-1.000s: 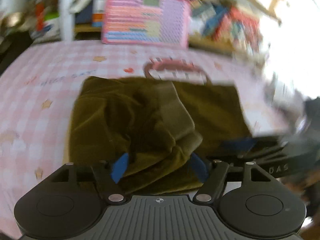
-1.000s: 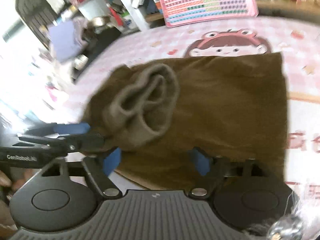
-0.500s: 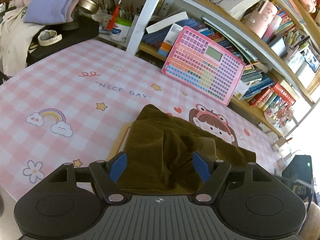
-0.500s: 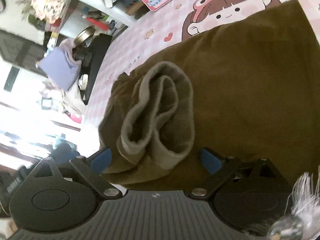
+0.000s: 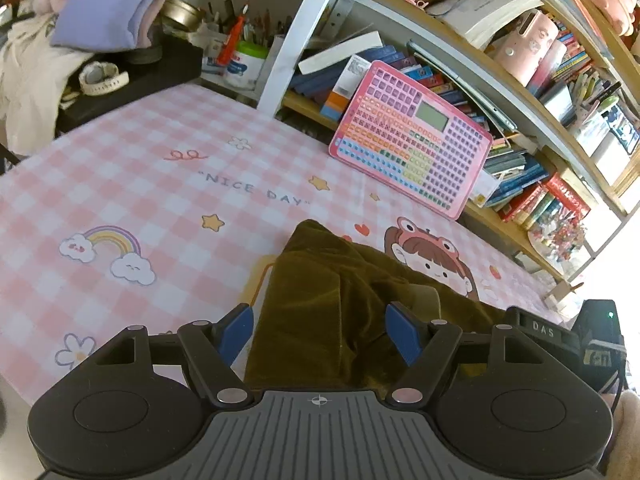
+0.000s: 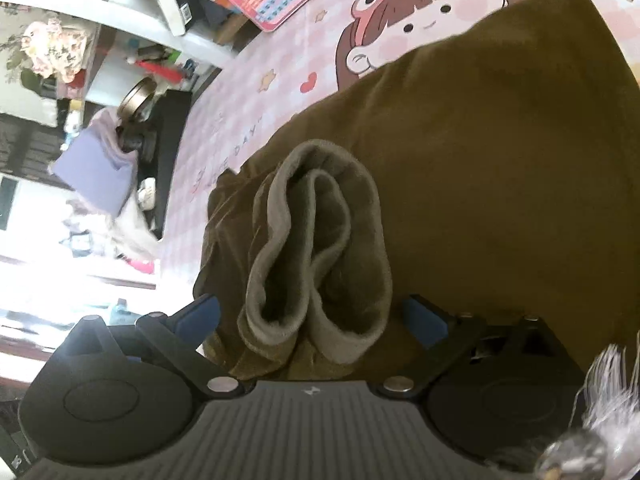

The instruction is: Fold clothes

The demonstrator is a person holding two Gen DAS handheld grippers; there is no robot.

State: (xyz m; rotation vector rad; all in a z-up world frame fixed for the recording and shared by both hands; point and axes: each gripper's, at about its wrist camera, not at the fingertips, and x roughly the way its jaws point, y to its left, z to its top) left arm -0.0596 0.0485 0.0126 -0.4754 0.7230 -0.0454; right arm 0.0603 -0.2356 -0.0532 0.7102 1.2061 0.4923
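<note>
Rumpled olive velvety garment (image 6: 500, 168), ribbed grey-green cuff (image 6: 320, 256) curled open.

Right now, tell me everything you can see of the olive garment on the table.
The olive garment looks like soft velvety fabric, lying mostly flat on the pink checked tablecloth, covering part of its cartoon girl print. Near the cameras a paler grey-green ribbed cuff lies bunched on top, its opening gaping. Both tools are open with the fabric between their pads; neither visibly pinches it.
</note>
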